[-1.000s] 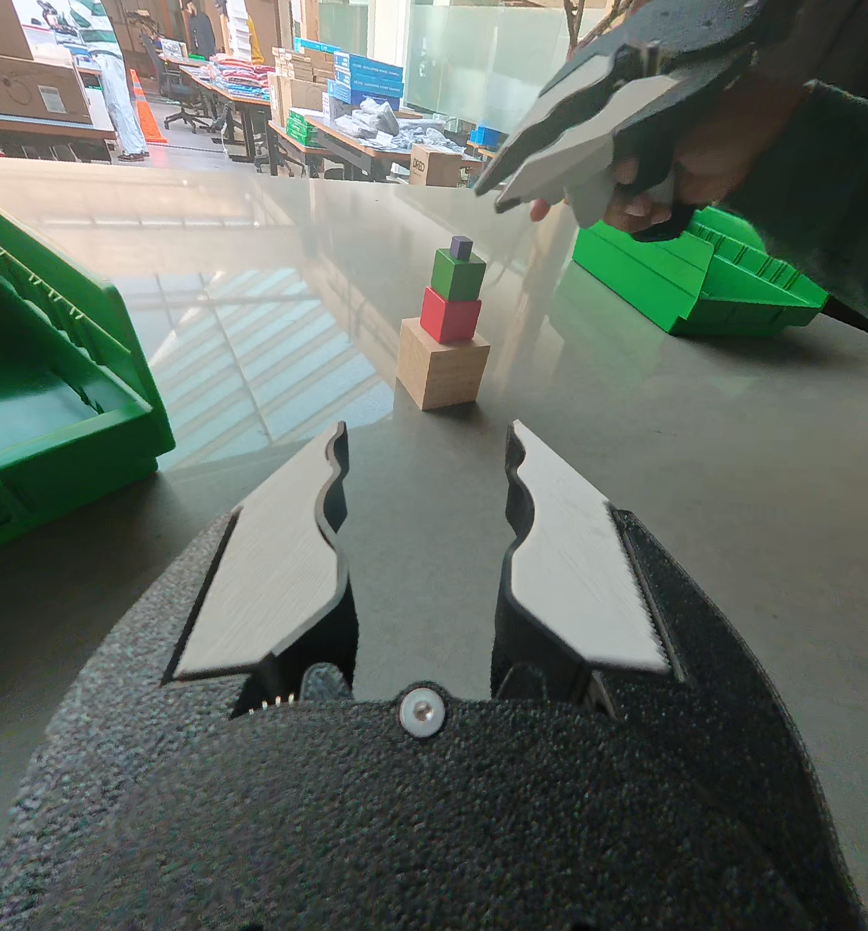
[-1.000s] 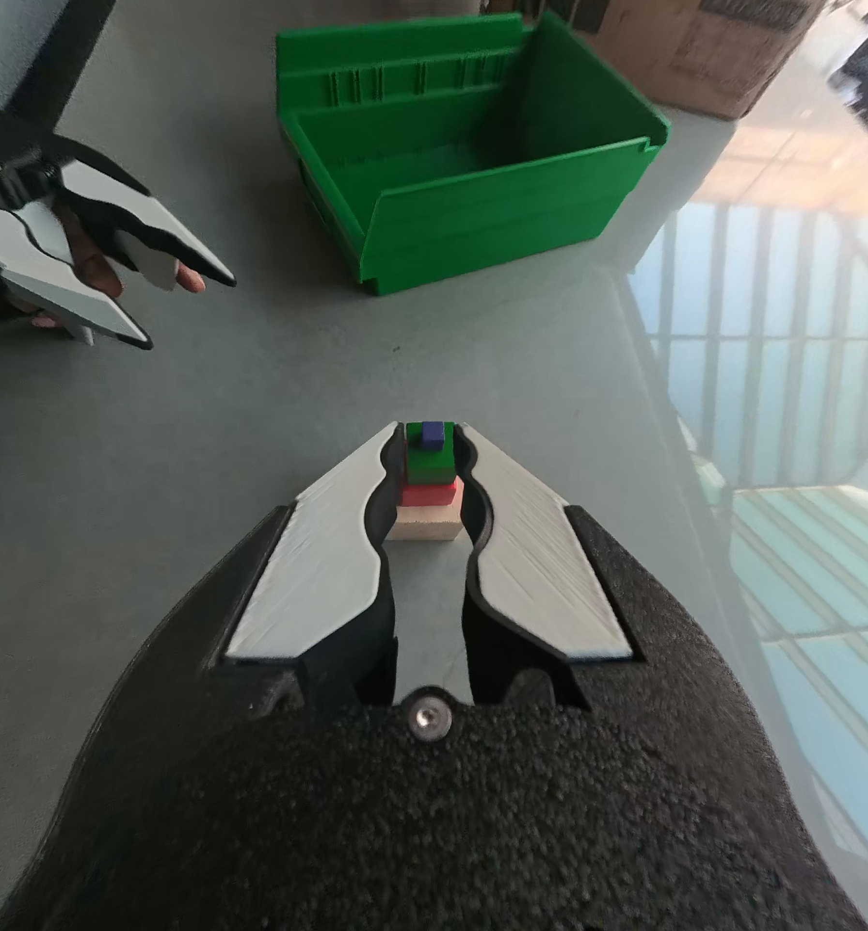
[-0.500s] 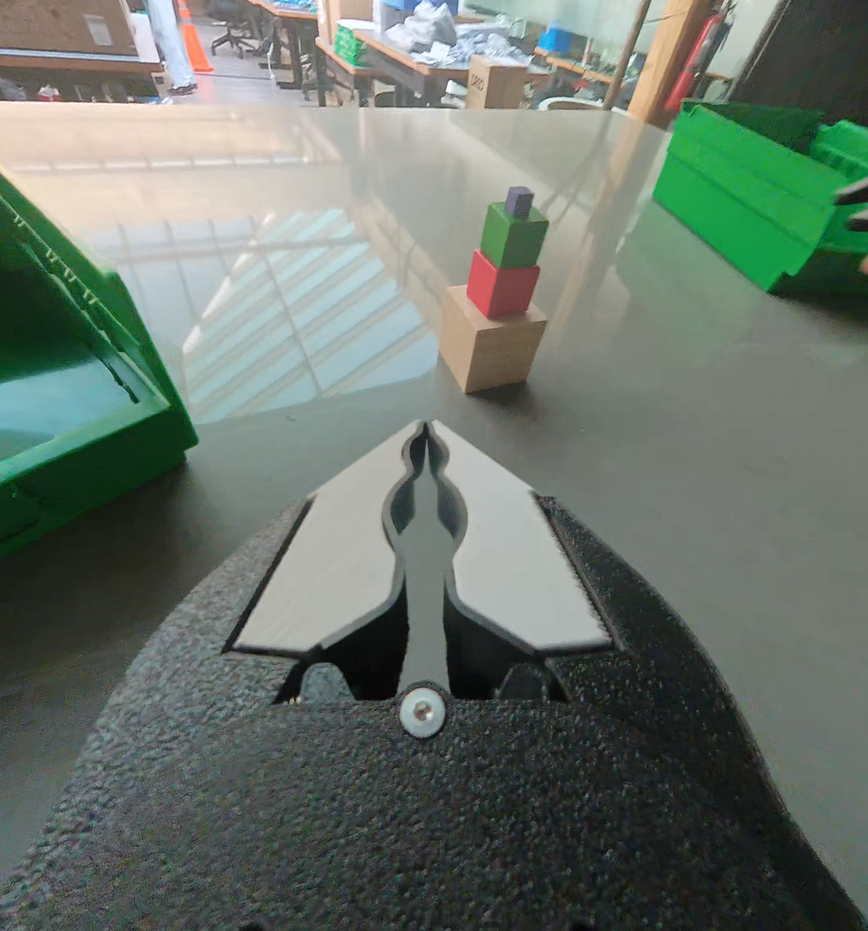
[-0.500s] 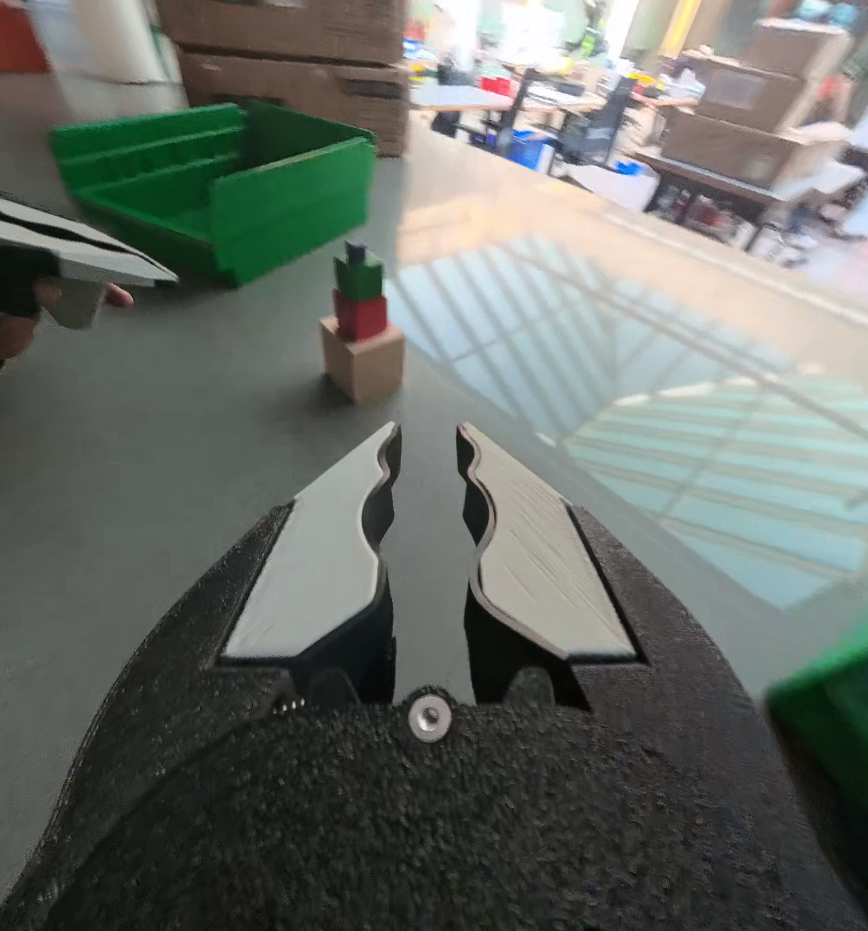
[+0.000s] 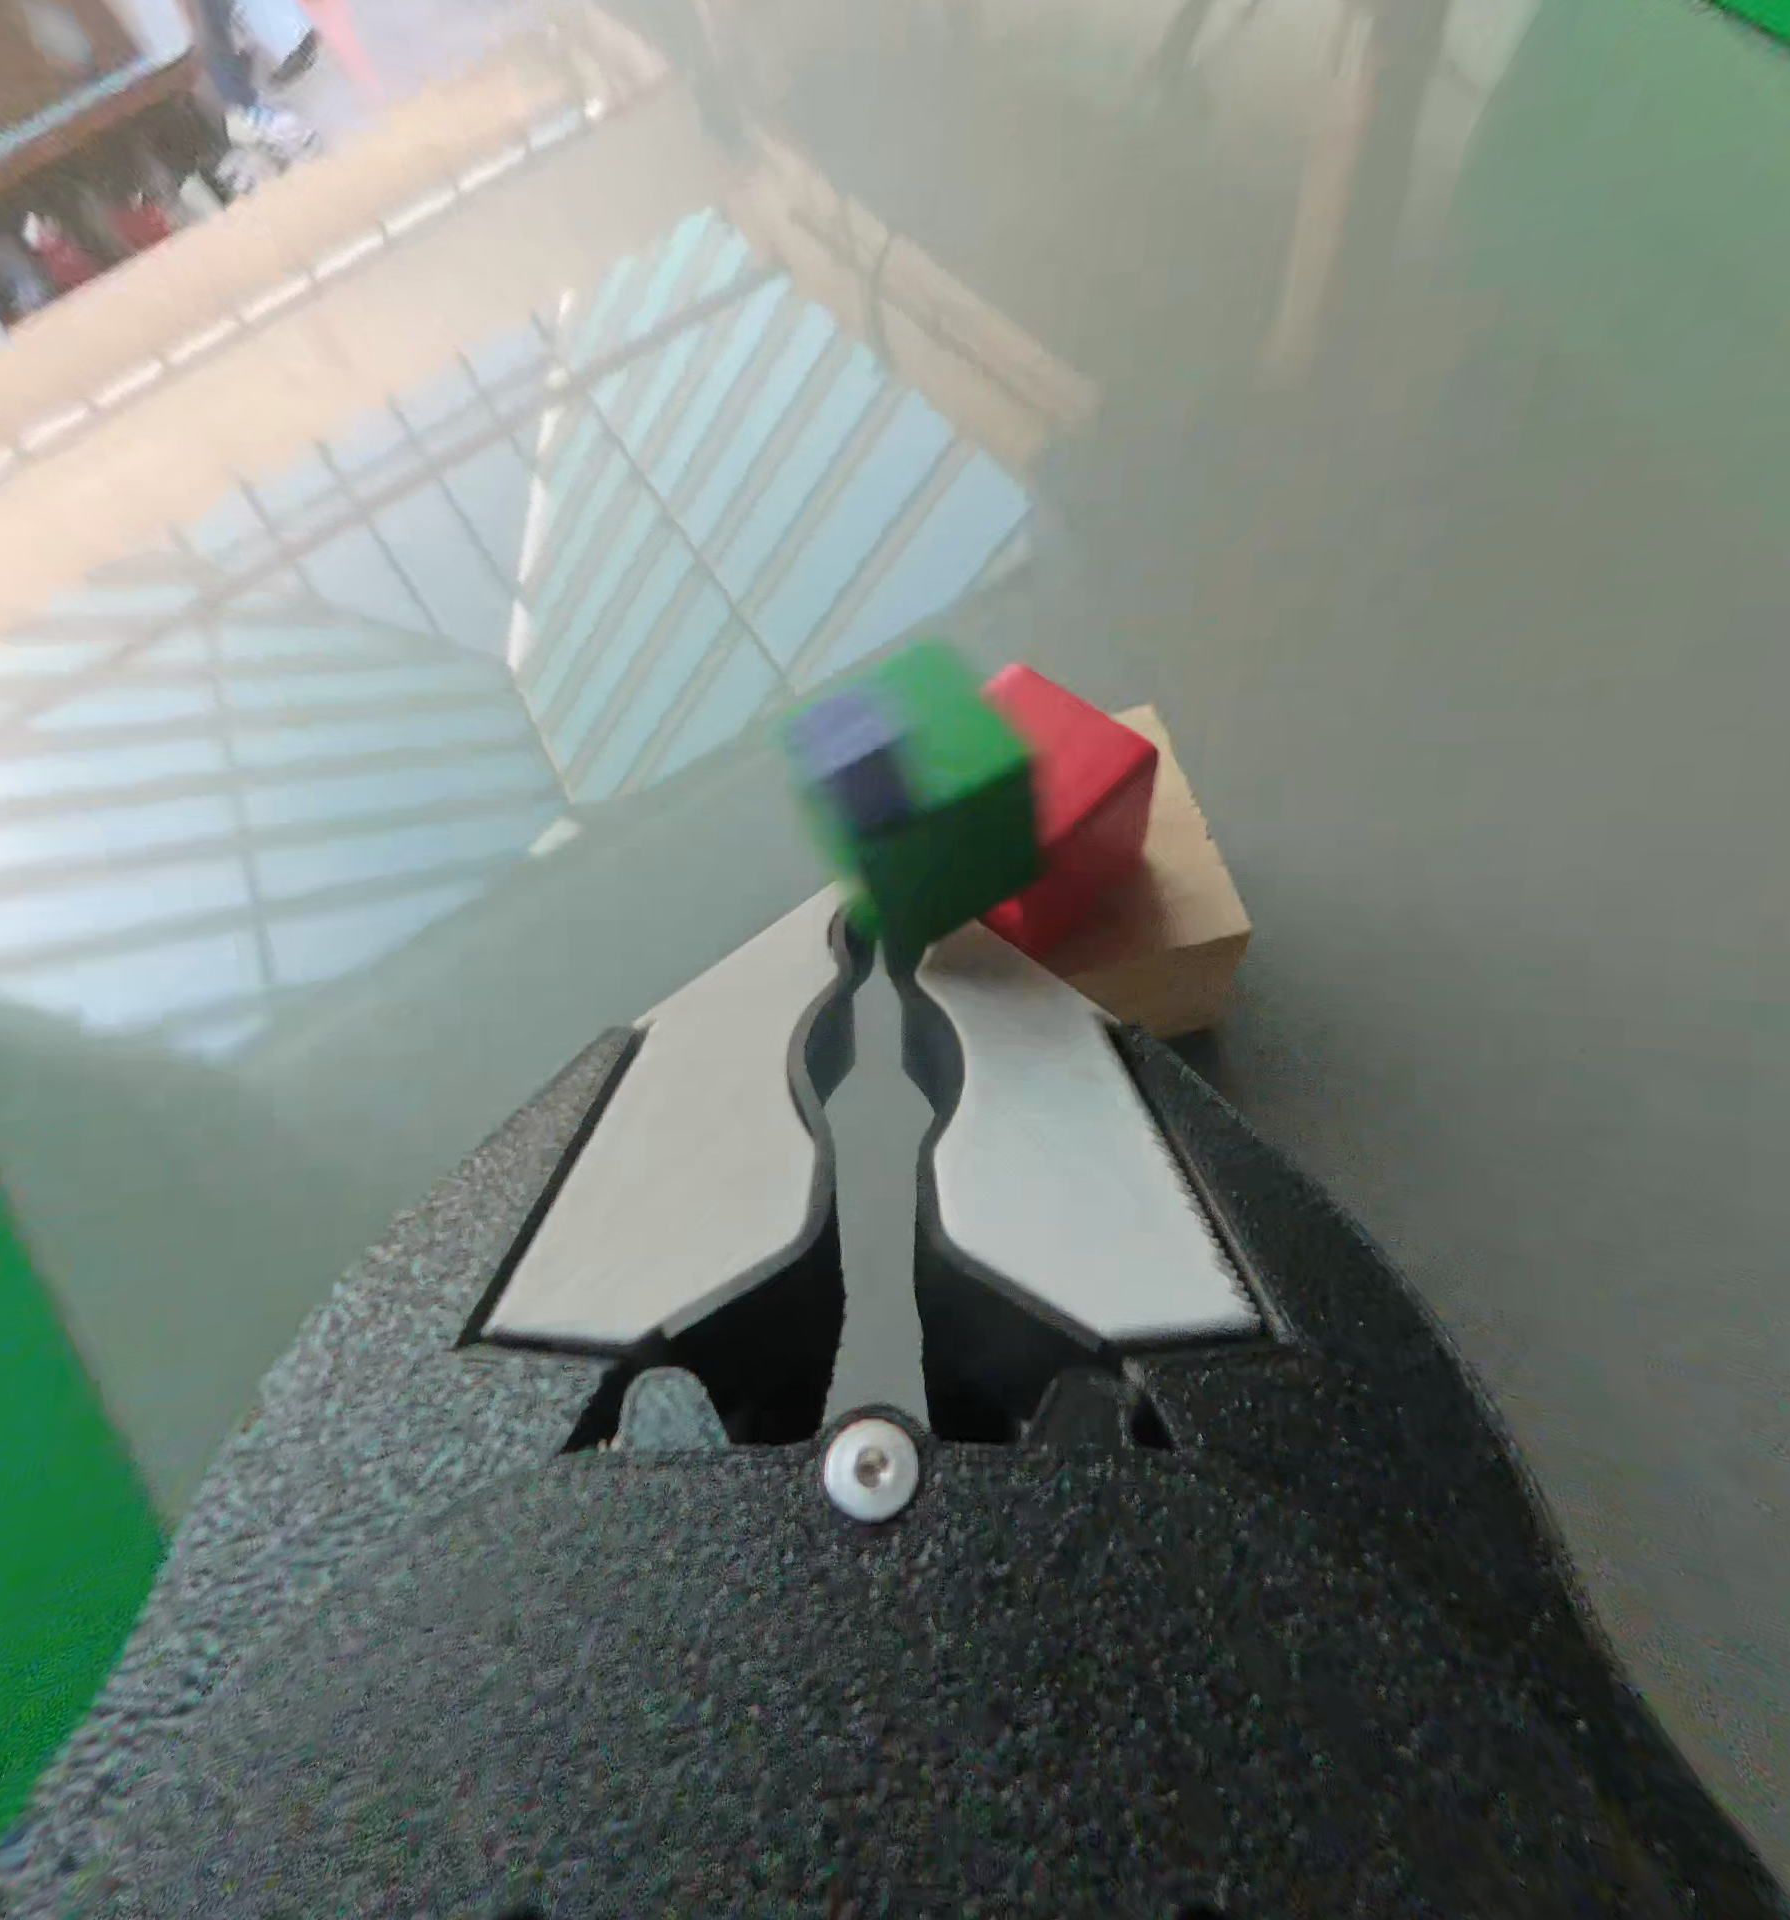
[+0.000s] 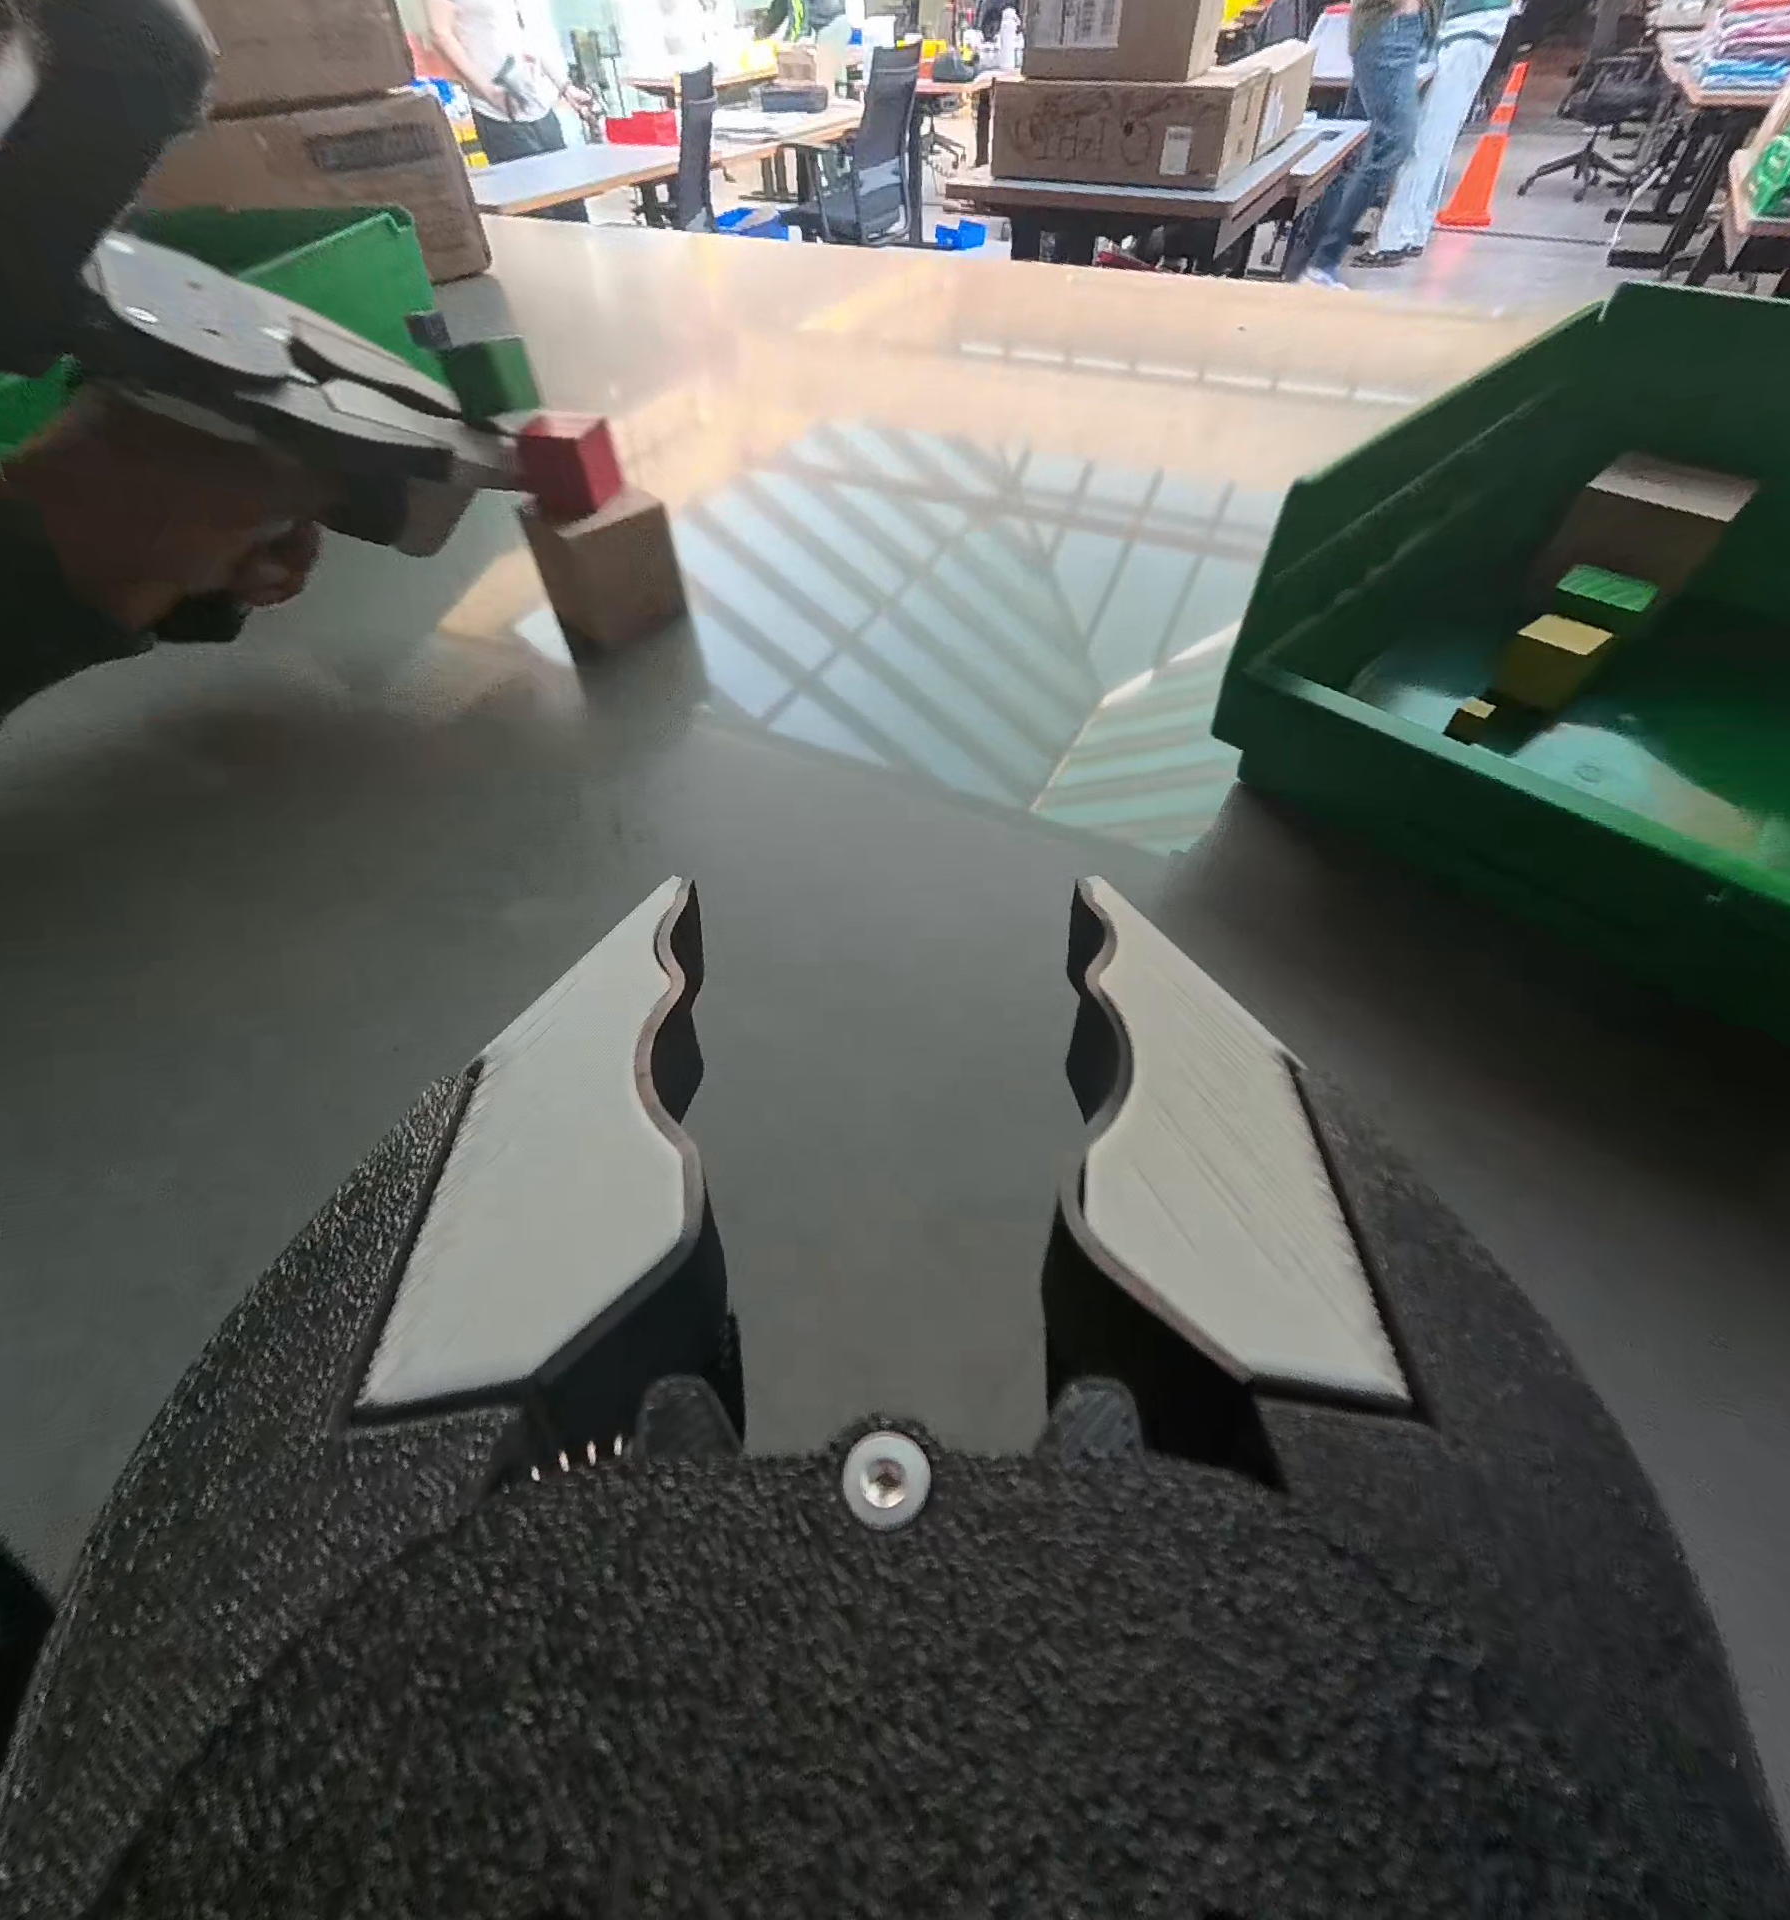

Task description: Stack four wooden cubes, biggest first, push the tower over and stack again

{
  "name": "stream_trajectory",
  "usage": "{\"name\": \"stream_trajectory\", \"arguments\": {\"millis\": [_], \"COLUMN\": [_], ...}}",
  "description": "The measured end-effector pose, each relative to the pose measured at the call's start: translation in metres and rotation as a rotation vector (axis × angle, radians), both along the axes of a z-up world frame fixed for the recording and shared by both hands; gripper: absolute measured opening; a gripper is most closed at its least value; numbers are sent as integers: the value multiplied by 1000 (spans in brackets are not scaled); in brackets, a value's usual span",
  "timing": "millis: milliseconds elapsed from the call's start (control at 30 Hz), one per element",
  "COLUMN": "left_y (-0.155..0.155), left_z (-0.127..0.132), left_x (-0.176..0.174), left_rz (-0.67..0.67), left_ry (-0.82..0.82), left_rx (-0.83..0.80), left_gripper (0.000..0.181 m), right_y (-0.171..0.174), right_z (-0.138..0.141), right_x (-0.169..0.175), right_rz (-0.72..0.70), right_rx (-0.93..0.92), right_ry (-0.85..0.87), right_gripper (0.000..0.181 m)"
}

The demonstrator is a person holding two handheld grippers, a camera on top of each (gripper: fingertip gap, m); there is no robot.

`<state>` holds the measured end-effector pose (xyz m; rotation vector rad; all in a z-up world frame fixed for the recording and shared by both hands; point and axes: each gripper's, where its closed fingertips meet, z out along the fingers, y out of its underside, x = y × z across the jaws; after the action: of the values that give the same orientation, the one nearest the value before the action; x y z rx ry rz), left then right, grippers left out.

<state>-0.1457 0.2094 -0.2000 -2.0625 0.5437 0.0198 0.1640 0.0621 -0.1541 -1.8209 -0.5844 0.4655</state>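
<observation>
Grey, glossy table [image 6: 870, 790] mirrors window bars in a workshop of desks and cartons. Left gripper [image 5: 878, 951], fingers nearly together, touches the leaning block stack [image 5: 984, 821]; right gripper [image 6: 883, 914] hovers, fingers apart, beside a green bin [image 6: 1493, 800].

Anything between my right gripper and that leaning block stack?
Nothing visible: bare grey table lies between the right gripper and the tilted stack of coloured wooden cubes. The left gripper touches the stack from its left side.
</observation>
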Motion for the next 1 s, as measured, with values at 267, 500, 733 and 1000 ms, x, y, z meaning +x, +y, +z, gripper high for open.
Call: {"name": "stream_trajectory", "arguments": {"millis": [267,500,733,1000], "left_y": [-7,-31,-8,-3], "left_z": [3,12,22,29], "left_x": [96,96,111,189], "left_rz": [-243,-273,-254,-431], "left_ry": [69,-27,-106,-76], "left_rx": [62,53,48,60], "left_gripper": [0,1,0,0], "right_y": [5,19,25,22], "right_z": [-5,-9,-7,-8], "right_x": [2,-17,-32,-15], "right_rz": [5,62,112,68], "right_rx": [12,5,14,11], "right_ry": [26,51,37,43], "right_gripper": [70,70,69,69]}}
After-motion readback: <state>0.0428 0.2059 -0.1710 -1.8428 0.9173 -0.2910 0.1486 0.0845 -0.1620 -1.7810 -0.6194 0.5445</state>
